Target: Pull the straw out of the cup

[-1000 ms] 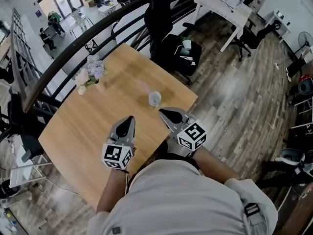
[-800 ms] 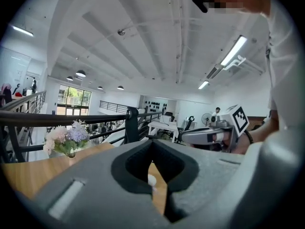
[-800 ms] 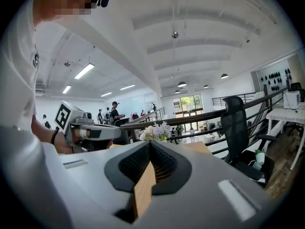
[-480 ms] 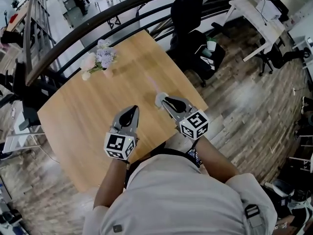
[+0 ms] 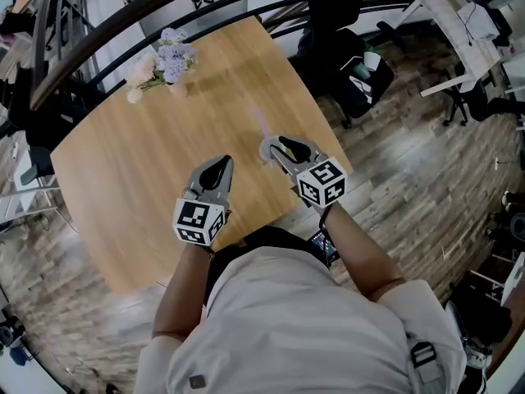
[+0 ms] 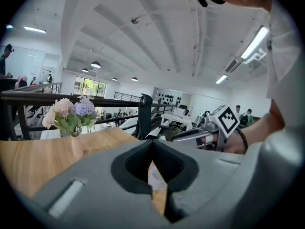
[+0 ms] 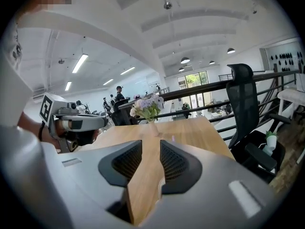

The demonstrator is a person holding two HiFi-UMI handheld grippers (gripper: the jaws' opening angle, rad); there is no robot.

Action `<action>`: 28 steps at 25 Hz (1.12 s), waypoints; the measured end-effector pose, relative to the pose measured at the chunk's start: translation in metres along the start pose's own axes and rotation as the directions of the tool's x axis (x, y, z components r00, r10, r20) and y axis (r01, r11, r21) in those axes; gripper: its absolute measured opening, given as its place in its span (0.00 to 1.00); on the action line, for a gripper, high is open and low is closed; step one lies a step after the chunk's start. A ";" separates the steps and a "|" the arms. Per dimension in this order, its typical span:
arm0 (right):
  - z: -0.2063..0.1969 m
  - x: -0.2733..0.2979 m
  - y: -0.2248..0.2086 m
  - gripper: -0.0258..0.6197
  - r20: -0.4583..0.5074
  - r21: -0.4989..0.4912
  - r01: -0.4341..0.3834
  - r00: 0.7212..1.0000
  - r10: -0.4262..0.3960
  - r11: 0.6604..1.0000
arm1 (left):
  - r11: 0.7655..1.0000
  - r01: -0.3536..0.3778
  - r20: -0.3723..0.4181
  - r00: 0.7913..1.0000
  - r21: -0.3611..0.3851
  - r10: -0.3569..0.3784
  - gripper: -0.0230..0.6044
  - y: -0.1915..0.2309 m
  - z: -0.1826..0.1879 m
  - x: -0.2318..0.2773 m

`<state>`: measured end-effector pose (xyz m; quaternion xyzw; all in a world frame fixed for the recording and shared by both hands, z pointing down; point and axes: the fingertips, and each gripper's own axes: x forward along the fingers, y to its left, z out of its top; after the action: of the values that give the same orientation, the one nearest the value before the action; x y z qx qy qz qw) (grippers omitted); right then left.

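A vase of flowers [image 5: 164, 60] stands at the far left of the surface [image 5: 123, 162], well apart from the work. The left tongs [image 5: 223, 161] are closed on nothing and hang over the wood, short of the cup. The cup [image 5: 267, 150] stands near the right edge, with the pink straw [image 5: 258, 120] leaning out of it, away from the person. The right tongs [image 5: 285, 146] were closed and farther back a second ago. They have just been opening and now gape wide, with only bare wood between them and their tip just beside the cup. I judge this to be the approach, as the straw is not yet gripped.
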<state>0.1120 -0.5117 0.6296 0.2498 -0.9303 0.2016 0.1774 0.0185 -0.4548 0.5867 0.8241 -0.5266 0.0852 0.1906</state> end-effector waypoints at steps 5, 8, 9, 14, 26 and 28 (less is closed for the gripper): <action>-0.021 0.019 -0.013 0.23 -0.052 0.011 -0.015 0.999 0.015 1.000 | 1.000 -0.023 -0.030 0.999 -0.009 0.023 0.04 0.006 -0.019 0.009; -0.030 0.034 -0.022 0.22 -0.080 0.000 -0.012 0.997 0.012 1.000 | 0.999 -0.036 -0.044 0.998 -0.019 0.035 0.04 0.014 -0.027 0.012; -0.034 0.039 -0.026 0.22 -0.089 0.000 -0.010 0.996 0.010 1.000 | 0.999 -0.039 -0.050 0.998 -0.022 0.038 0.04 0.016 -0.030 0.014; -0.053 0.062 -0.045 0.21 -0.140 0.008 -0.001 0.990 0.003 1.000 | 0.998 -0.058 -0.070 0.996 -0.027 0.056 0.04 0.025 -0.041 0.023; -0.086 0.094 -0.065 0.18 -0.249 -0.002 0.008 0.968 -0.008 1.000 | 0.996 -0.070 -0.089 0.994 -0.061 0.065 0.04 0.034 -0.052 0.037; -0.090 0.098 -0.067 0.16 -0.265 -0.003 0.013 0.964 -0.014 1.000 | 0.995 -0.074 -0.093 0.993 -0.066 0.067 0.04 0.035 -0.055 0.037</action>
<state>0.0891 -0.5614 0.7681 0.2269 -0.8966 0.2313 0.3017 0.0061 -0.4762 0.6570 0.7931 -0.5489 0.1107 0.2397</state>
